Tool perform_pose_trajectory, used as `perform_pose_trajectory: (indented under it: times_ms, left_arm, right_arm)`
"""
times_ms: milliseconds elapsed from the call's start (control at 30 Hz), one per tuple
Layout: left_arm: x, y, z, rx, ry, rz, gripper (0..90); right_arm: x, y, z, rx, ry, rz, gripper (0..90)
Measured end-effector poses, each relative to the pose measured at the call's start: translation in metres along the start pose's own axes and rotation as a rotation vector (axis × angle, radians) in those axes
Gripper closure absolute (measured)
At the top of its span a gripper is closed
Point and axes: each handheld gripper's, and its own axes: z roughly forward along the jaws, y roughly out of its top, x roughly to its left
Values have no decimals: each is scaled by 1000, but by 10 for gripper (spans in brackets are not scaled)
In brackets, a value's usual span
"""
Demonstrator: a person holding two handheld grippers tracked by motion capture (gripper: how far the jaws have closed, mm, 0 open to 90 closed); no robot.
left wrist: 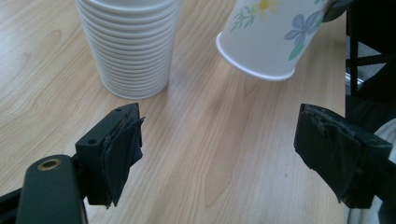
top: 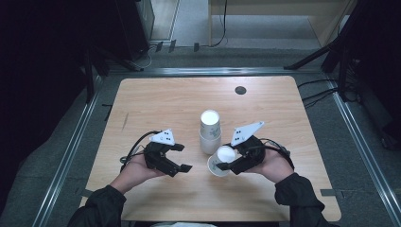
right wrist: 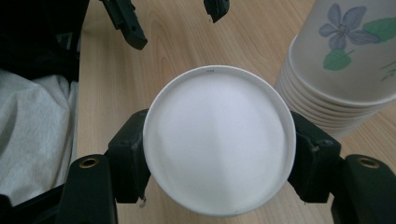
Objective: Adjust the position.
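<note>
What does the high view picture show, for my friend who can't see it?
A person's right gripper holds one white paper cup, tilted, just above a light wooden table. Beside it stands an upside-down stack of white flowered paper cups. The left gripper waits nearby with its fingers open and nothing between them.

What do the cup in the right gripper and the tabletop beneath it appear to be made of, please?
The held cup, clamped by the right gripper, looks like thin paper with a matte white finish: it has a rolled rim and printed flowers on its side, like the stack of cups. The tabletop looks like light wood or a wood-look laminate, smooth with visible grain; which one is unclear.
</note>
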Motion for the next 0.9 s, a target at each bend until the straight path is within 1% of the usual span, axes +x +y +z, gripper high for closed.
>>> perform_pose_trajectory:
  times_ms: [100, 133, 267, 367, 400, 467, 533, 567, 633, 833, 867, 900]
  left_arm:
    - [-1, 0, 1, -2, -9, 3, 152]
    - [-1, 0, 1, -2, -9, 3, 151]
    - [-1, 1, 3, -10, -28, 0, 150]
    - [-3, 2, 5, -9, -40, 14, 134]
    - [-4, 3, 6, -8, -45, 18, 132]
    - [-6, 4, 8, -4, -48, 23, 131]
    - [-7, 4, 8, -13, -60, 24, 129]
    - [-7, 5, 9, -18, -72, 22, 128]
    - [-8, 5, 11, -23, -87, 18, 126]
    - [-11, 7, 15, -21, -102, 32, 126]
    - [-13, 7, 16, -21, -103, 44, 126]
    - [-13, 7, 16, -21, -103, 44, 126]
  right_arm:
    - [-1, 2, 5, -18, 29, 10, 335]
    - [-1, 2, 5, -18, 29, 10, 335]
    - [1, 5, 10, -20, 46, -9, 334]
    - [2, 6, 13, -33, 55, -16, 334]
    - [3, 7, 15, -41, 69, -15, 335]
    - [2, 7, 16, -44, 72, -16, 334]
    - [3, 8, 18, -43, 88, -12, 334]
    - [3, 9, 19, -45, 91, -17, 334]
    - [5, 11, 21, -55, 105, -14, 334]
    - [7, 15, 25, -68, 116, -13, 334]
    - [8, 17, 25, -79, 125, -14, 335]
    - [8, 17, 25, -79, 125, -14, 335]
